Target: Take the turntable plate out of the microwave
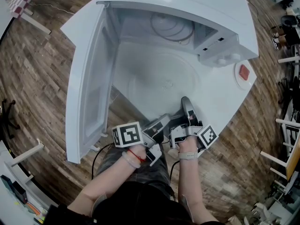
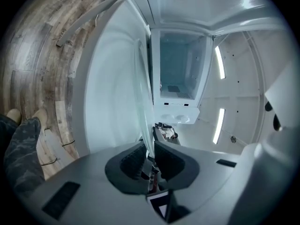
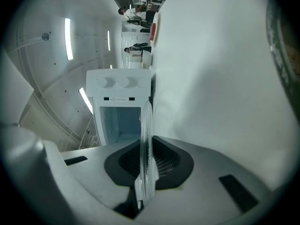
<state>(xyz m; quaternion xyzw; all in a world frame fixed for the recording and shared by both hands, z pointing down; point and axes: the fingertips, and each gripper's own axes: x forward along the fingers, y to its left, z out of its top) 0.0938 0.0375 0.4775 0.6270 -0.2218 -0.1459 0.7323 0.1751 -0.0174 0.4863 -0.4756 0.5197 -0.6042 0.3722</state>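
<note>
A floor (image 1: 42, 69) of grey-brown wood planks is seen on all sides of a white table (image 1: 225, 102). At the upper left, white bars (image 1: 35, 25) are seen over the planks, near a red-and-white chequered object (image 1: 21, 3), and a thin cable (image 1: 54, 6) is run past them. A black chair base (image 1: 7, 114) is cut off by the left edge. Racks and dark clutter (image 1: 287, 32) are ranged along the right edge. In the right gripper view, a white ceiling (image 3: 42, 69) is lit by strip lights (image 3: 69, 32), and people (image 3: 136, 48) are made out far off.
</note>
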